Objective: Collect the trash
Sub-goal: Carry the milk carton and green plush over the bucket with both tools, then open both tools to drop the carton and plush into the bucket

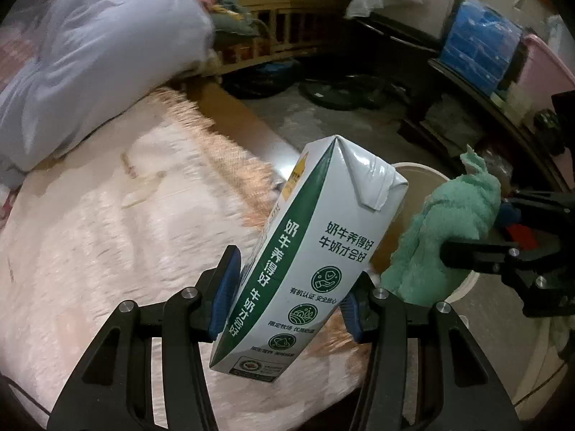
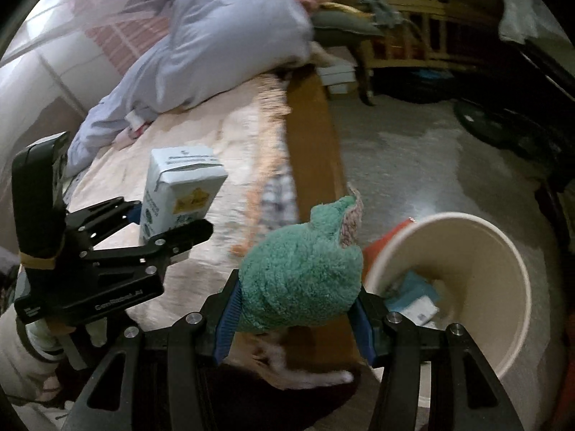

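Milk carton (image 1: 309, 251), white and green, tilted, clamped between blue pads (image 1: 225, 298) of left gripper (image 1: 287, 305), above pink bedspread (image 1: 107, 233). Crumpled green cloth (image 2: 305, 273) pinched tight in right gripper (image 2: 294, 319), just beside rim of cream bin (image 2: 503, 287). Paper scraps (image 2: 417, 298) inside bin. Grey-blue bedding (image 2: 222, 43) heaped beyond.

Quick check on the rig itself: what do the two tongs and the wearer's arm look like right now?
Both the left tongs and right tongs are matte black linkage frames with silver pivot bolts and blue ribbed pads. In the right wrist view, the left unit shows white lettering, tan tape on its handle, and a cream sleeve.
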